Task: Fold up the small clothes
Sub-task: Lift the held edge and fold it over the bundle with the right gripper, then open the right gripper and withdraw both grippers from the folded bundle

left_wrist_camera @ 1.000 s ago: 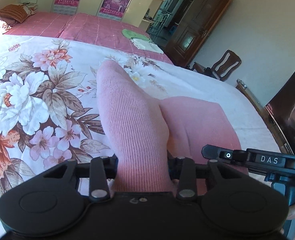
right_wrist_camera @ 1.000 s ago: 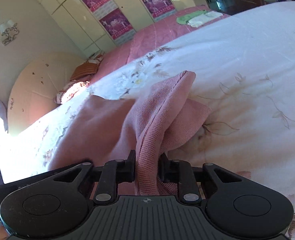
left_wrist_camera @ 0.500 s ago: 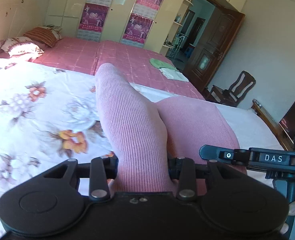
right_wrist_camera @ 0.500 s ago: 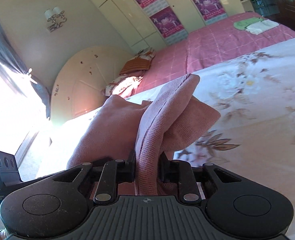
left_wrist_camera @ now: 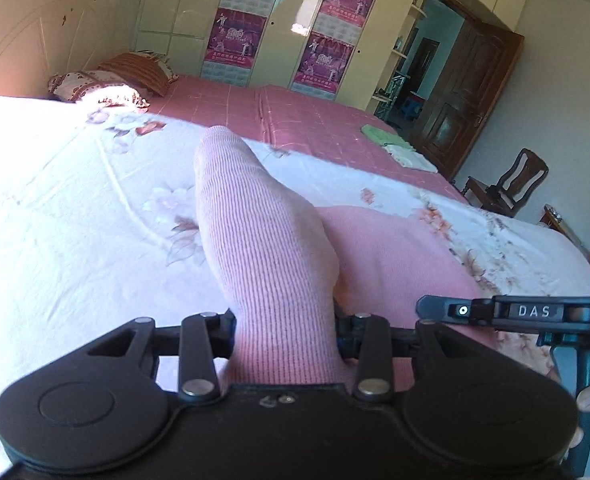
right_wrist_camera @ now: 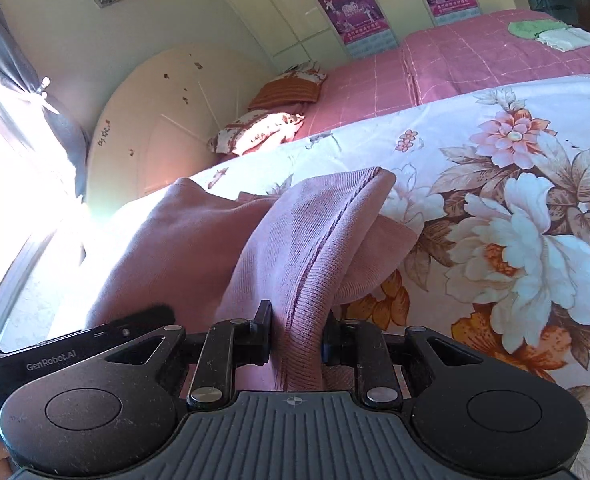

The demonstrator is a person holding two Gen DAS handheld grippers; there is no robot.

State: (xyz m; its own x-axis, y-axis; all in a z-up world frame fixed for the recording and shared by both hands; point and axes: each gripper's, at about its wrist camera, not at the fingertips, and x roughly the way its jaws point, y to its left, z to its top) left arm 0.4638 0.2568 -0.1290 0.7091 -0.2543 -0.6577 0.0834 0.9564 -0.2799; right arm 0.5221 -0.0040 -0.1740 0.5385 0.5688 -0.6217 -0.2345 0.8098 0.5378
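While each hand-held gripper (left_wrist_camera: 285,332) (right_wrist_camera: 297,336) pinches it, the pink garment (left_wrist_camera: 263,248) (ribbed knit) points forward.

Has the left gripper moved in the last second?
Yes. The left gripper, shut on the pink garment, has tilted up: the wardrobe posters sit lower in its view.

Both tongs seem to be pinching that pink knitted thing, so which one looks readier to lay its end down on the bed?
Neither clearly, perhaps the right. The right tongs and the left tongs are both shut on the pink knit garment. On the right, its corner droops over the floral bedspread; on the left the fabric stands stiffly up.
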